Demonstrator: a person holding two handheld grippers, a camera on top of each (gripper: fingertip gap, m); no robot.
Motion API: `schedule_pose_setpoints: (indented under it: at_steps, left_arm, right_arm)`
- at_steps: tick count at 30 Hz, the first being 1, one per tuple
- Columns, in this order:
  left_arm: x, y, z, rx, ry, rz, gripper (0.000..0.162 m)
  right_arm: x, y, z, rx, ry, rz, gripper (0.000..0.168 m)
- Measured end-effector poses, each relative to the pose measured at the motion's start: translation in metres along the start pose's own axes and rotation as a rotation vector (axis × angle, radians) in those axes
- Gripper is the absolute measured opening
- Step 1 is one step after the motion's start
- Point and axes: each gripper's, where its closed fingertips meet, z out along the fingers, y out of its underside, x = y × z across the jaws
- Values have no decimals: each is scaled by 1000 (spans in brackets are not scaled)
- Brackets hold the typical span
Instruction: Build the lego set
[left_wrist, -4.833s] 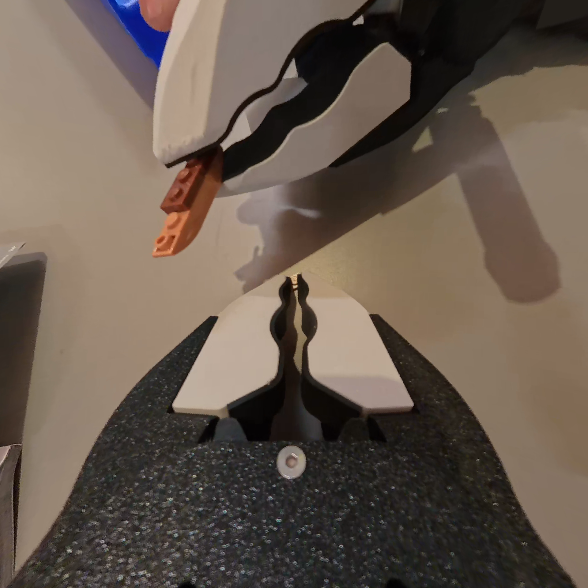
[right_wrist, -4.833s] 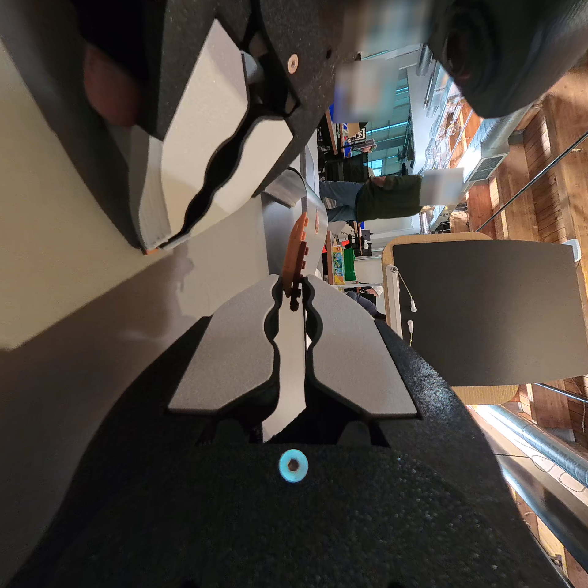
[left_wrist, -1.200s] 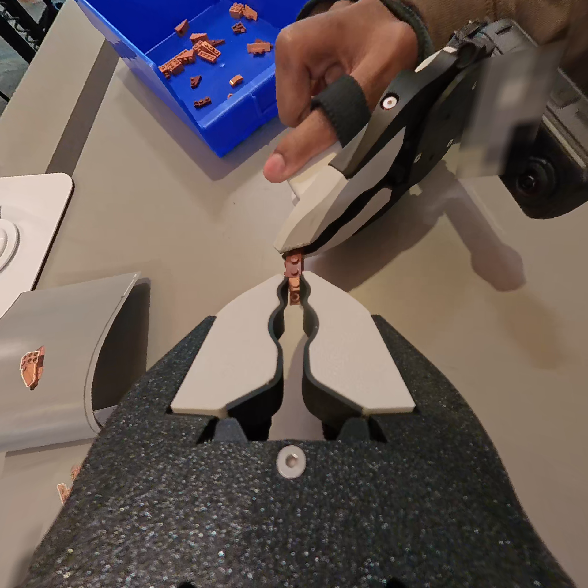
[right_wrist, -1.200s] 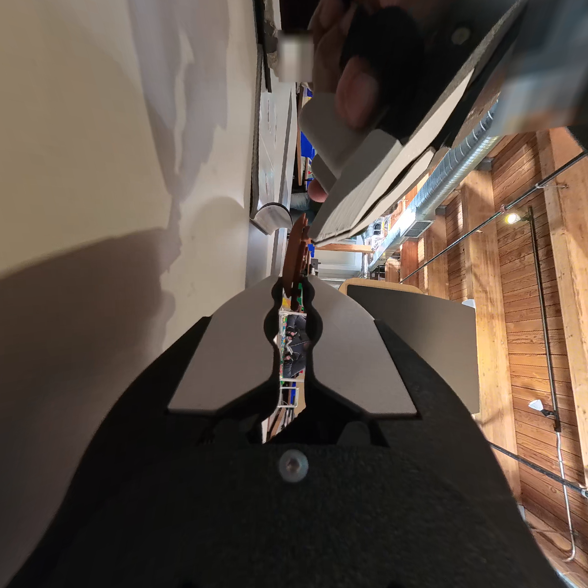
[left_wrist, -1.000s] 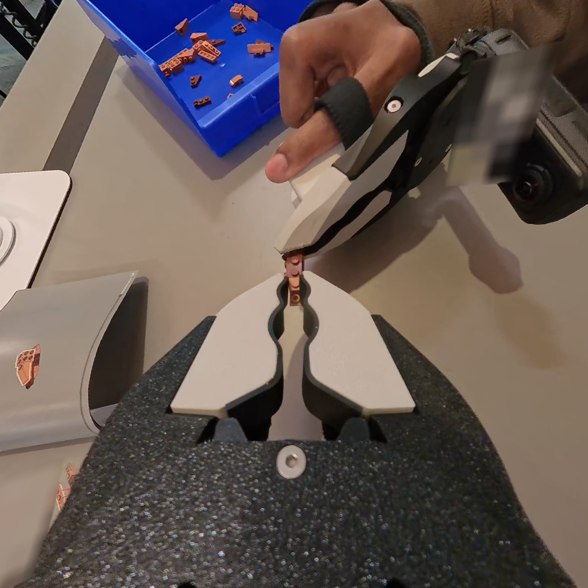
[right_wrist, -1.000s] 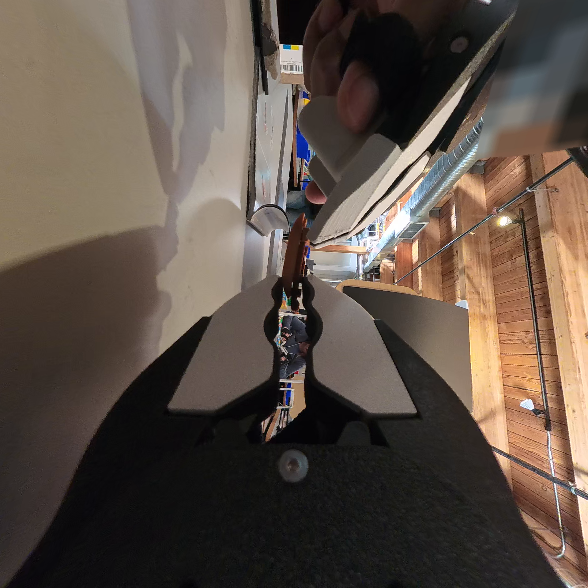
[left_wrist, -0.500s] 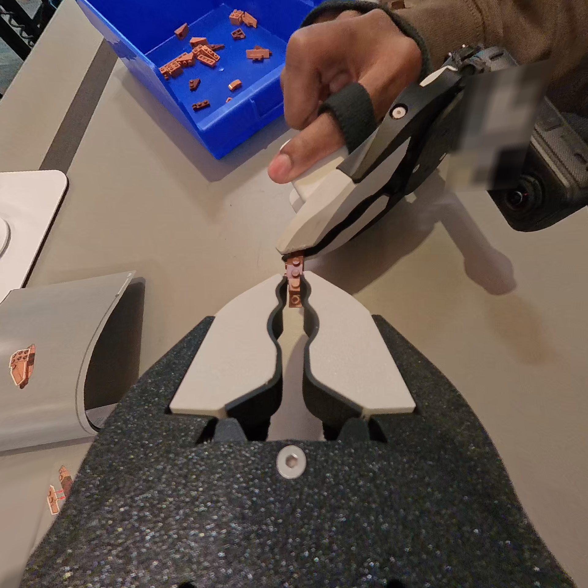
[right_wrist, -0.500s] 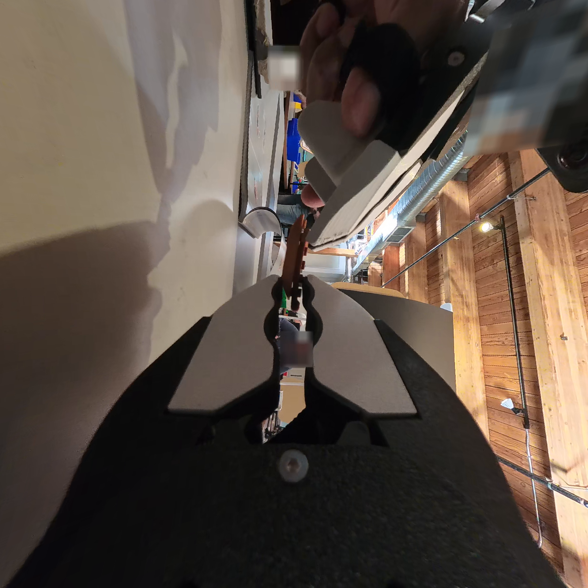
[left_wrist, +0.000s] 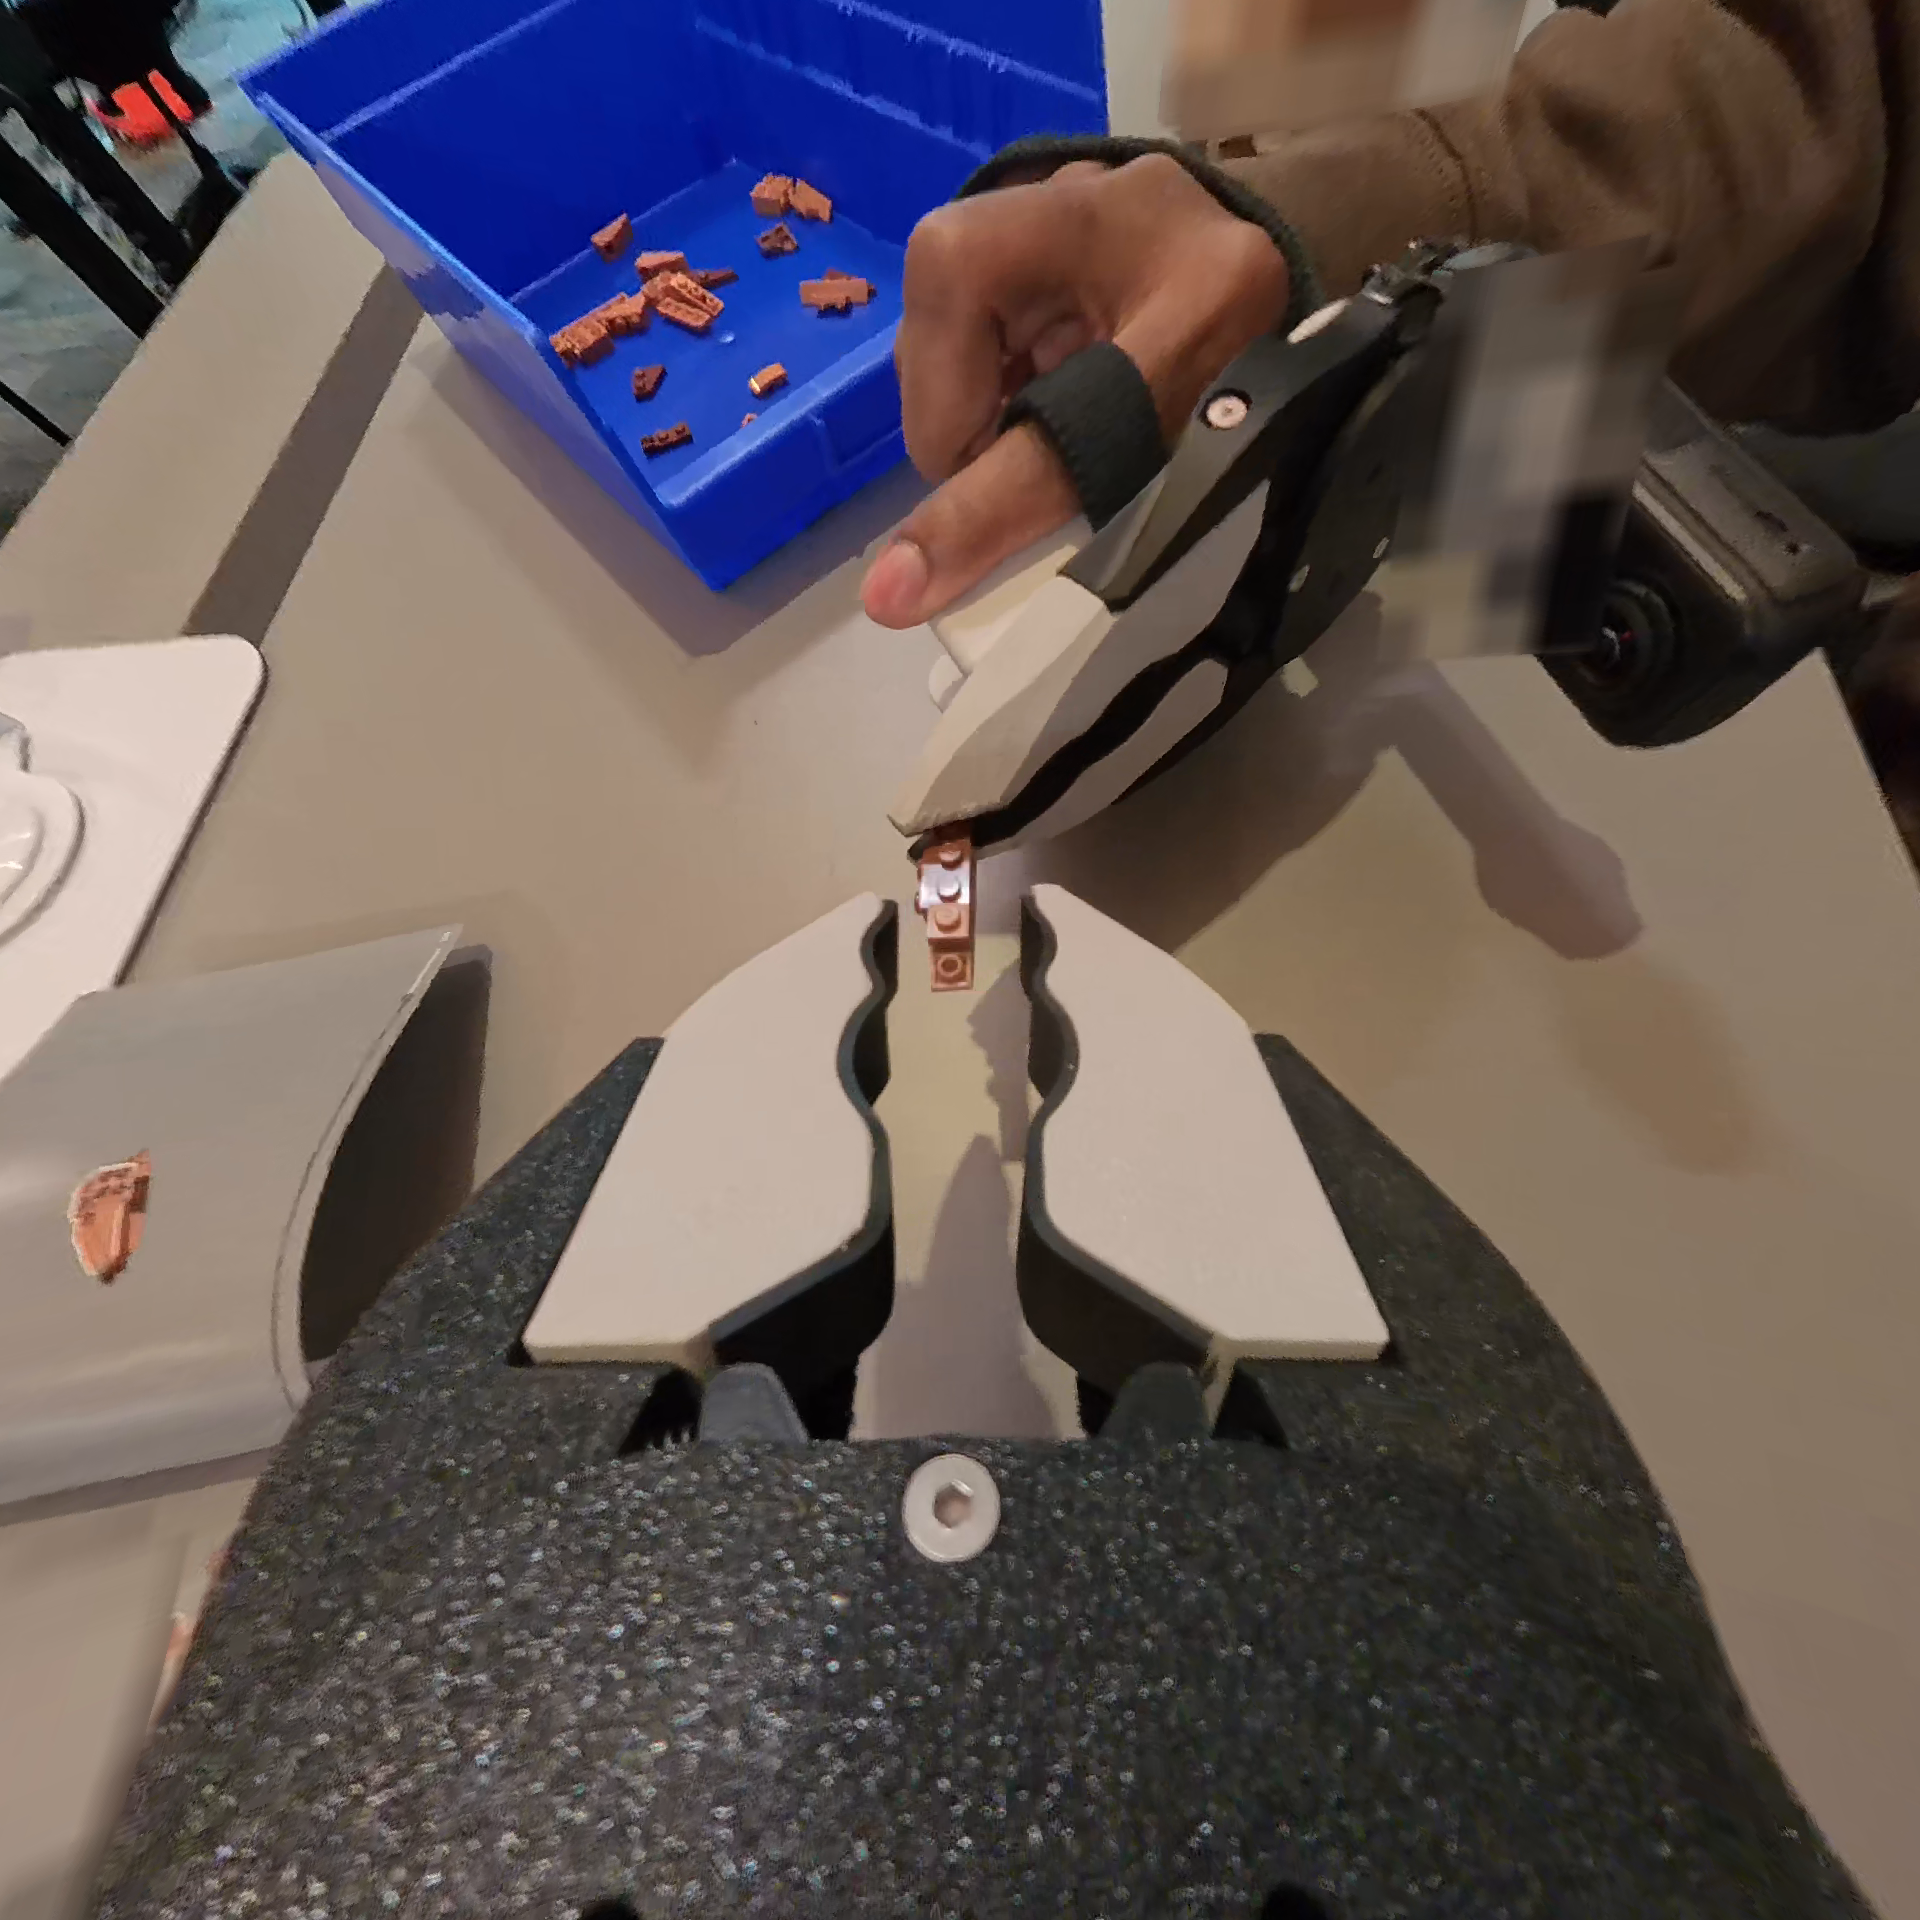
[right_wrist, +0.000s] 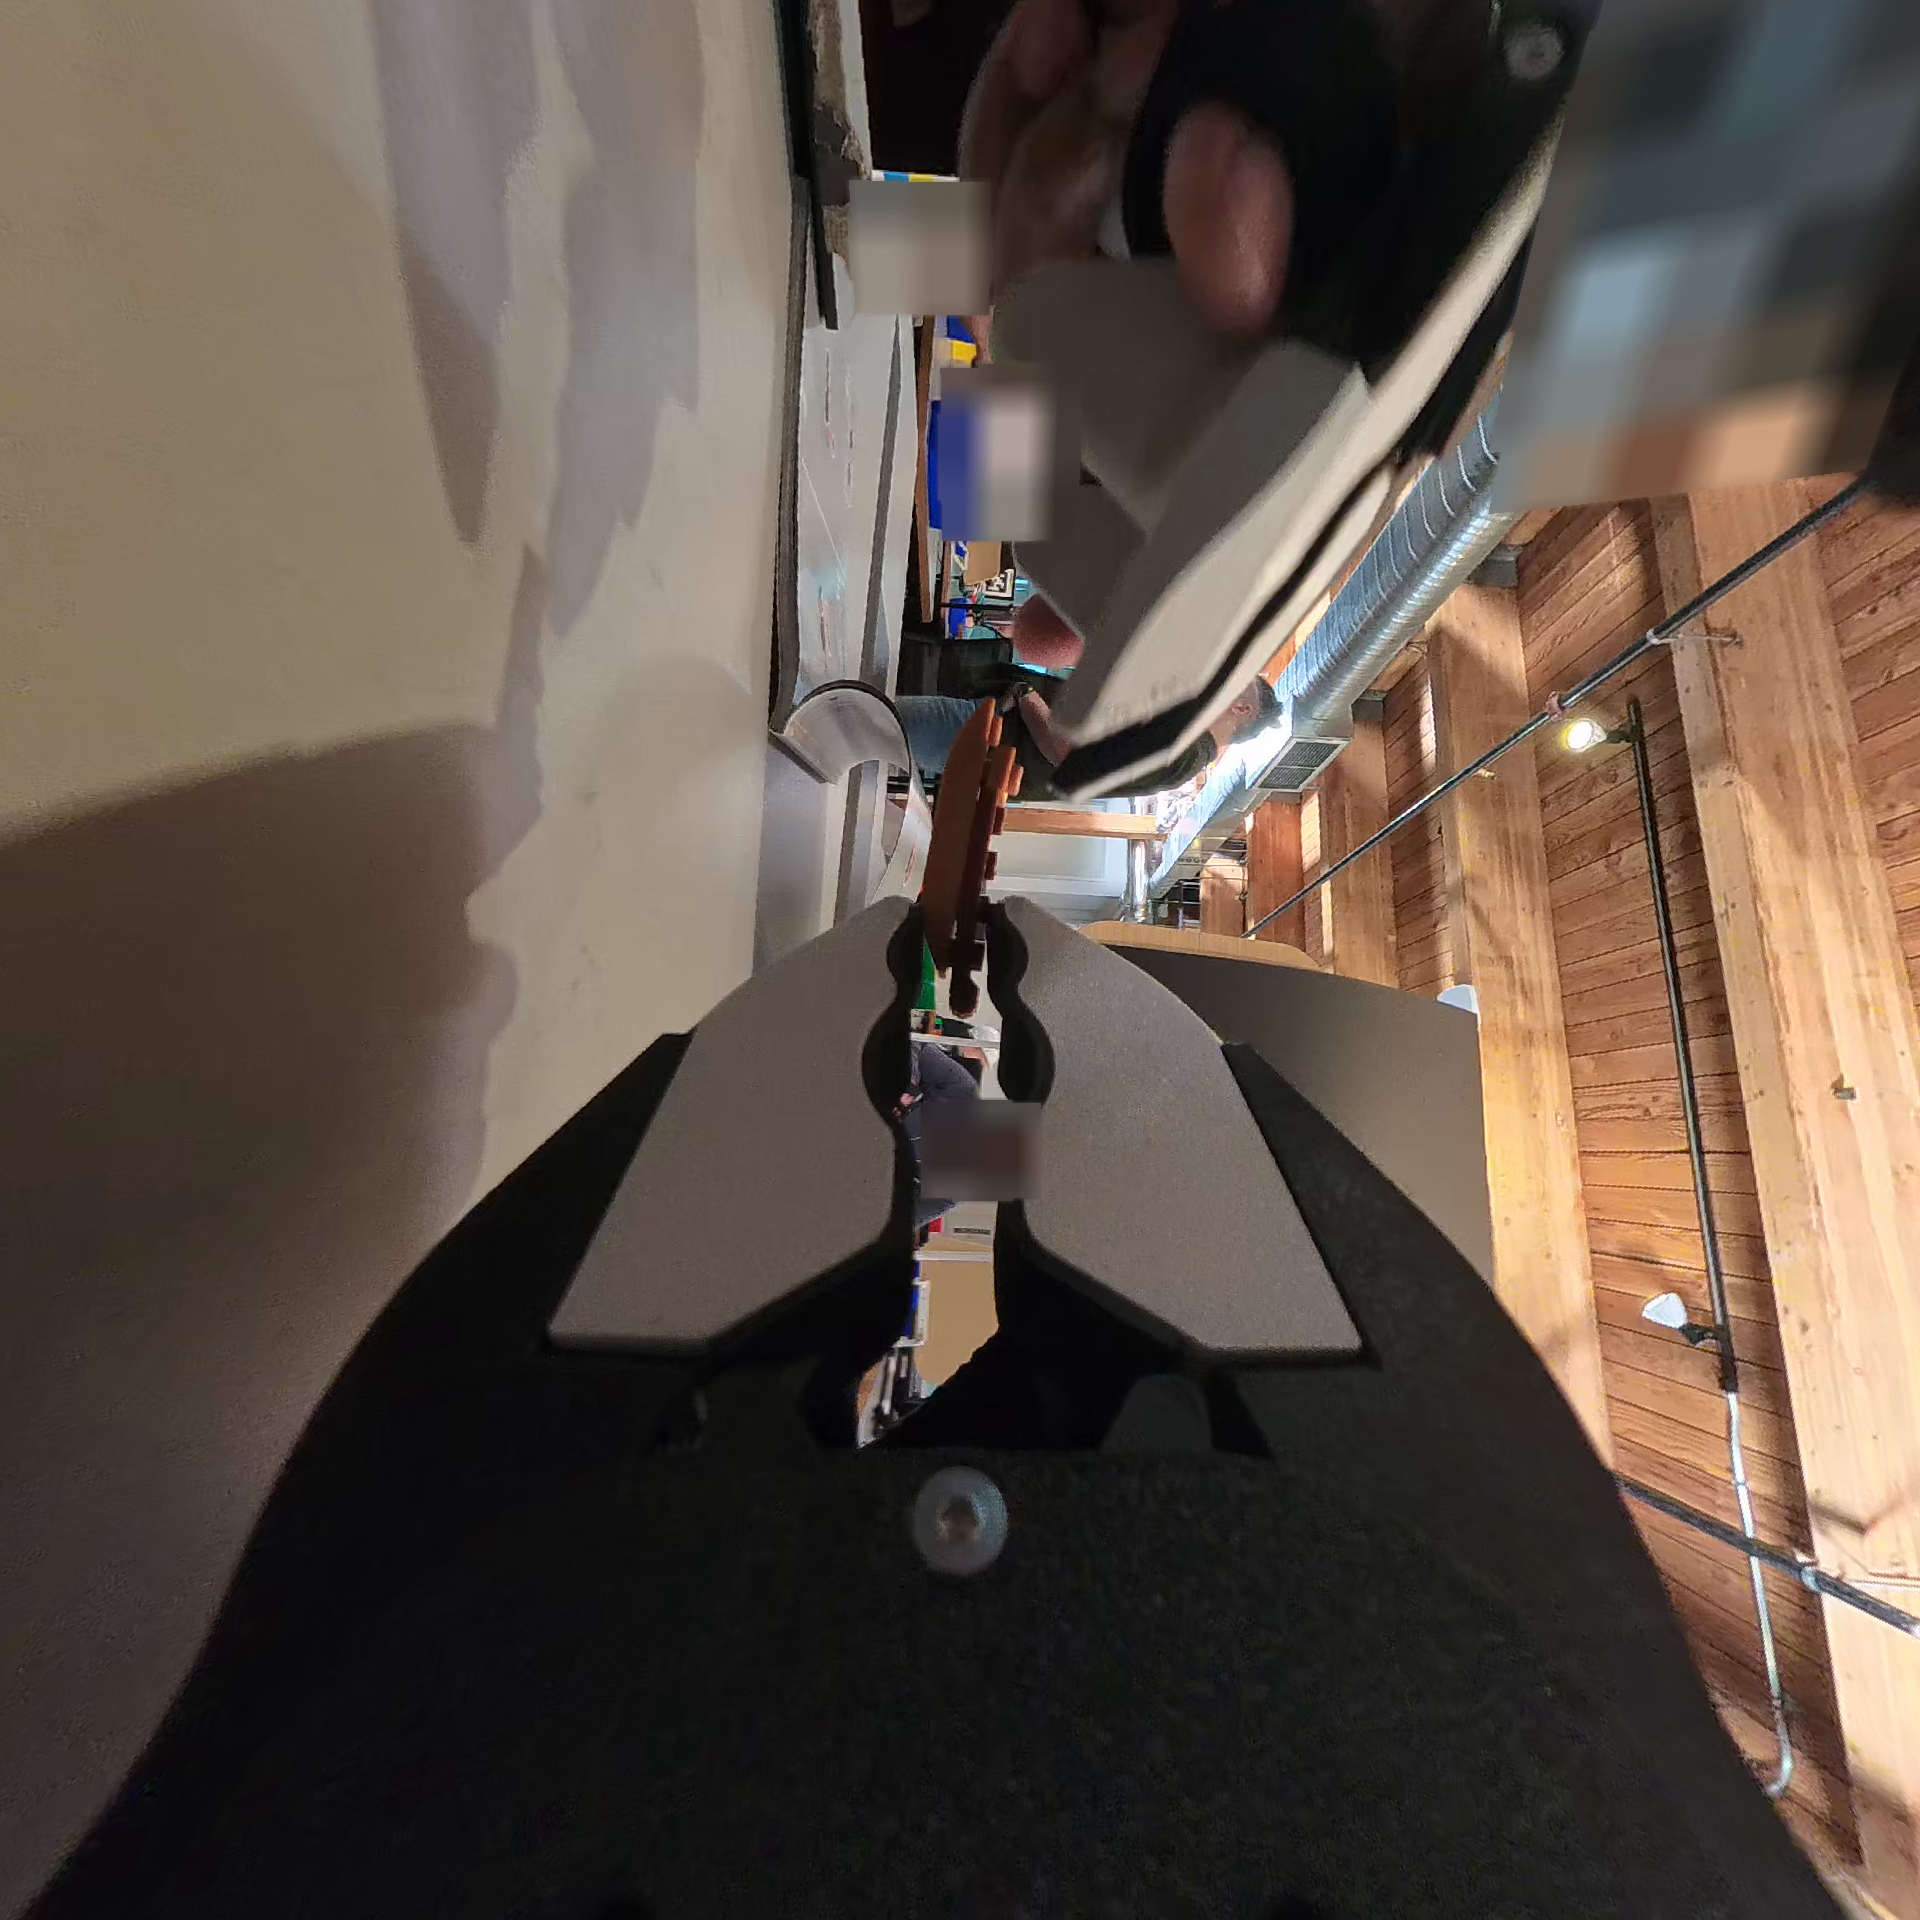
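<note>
Opening — left hand-held gripper released brick assembly.

The right tongs pinch a brown lego piece at their tips. The left tongs hover just beyond its far end. The beige tabletop fills the left side.

**Grey table with bin, booklet and white board**

The table has a matte grey-beige top. A blue plastic bin stands on it at the far side and holds loose brown bricks. At the left lies a grey instruction booklet with one page curled up. Just behind it rests a white board with rounded corners.
</note>
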Motion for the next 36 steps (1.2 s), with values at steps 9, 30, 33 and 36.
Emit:
schedule_pose_setpoints:
  at_steps: [9,30,33,36]
  left_arm:
    - [-5,12,-2,-27,-271,581,33]
    - [-21,7,16,-150,-580,1011,14]
    - [-21,5,15,-149,-599,1036,14]
    - [-21,4,15,-154,-611,1050,14]
  right_arm:
    - [-2,2,1,1,-20,37,11]
    - [5,-1,-1,14,2,54,11]
    - [6,-1,-1,15,7,58,11]
    - [6,-1,-1,15,6,64,11]
